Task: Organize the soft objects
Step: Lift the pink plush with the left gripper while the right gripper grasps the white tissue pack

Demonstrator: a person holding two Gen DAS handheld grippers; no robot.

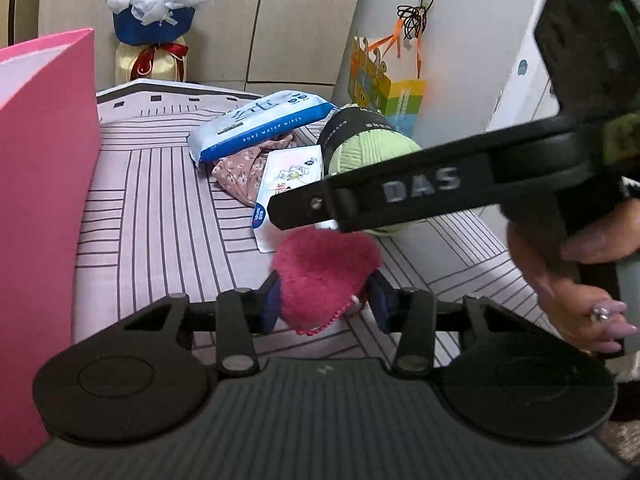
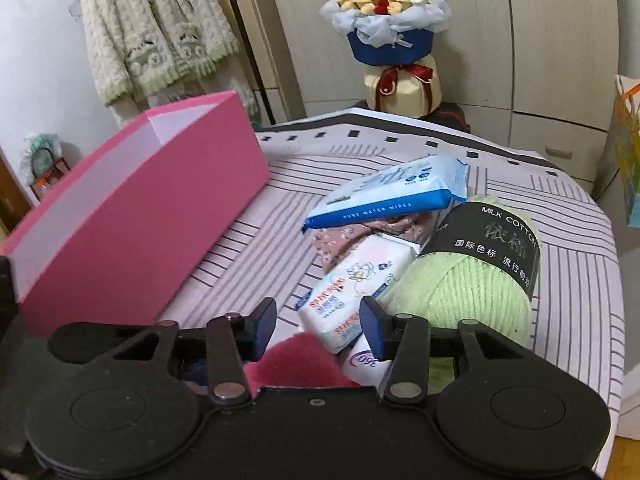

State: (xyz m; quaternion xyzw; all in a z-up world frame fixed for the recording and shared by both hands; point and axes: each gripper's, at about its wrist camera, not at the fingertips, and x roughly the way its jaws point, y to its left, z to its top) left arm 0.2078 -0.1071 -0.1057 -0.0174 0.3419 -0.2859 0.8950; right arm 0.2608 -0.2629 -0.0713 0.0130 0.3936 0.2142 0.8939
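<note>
Counting two wipe packs [image 2: 394, 194], one yarn ball [image 2: 468, 284], one pink box [image 2: 160, 216].

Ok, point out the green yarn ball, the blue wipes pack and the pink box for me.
green yarn ball [image 2: 468, 292]: right wrist view, on the wound yarn below the black label.
blue wipes pack [image 1: 256, 126]: left wrist view, on the pack's top face.
pink box [image 2: 160, 216]: right wrist view, on the long outer wall.

A bed with a pink striped cover [image 2: 560, 208] filled the foreground. Beige wardrobe doors [image 2: 560, 40] rose at twelve o'clock, a flower bouquet [image 2: 390, 4] standing before them. At ten o'clock a fleecy cream jacket [image 2: 156, 36] hung on a white wall [image 2: 36, 60].
</note>
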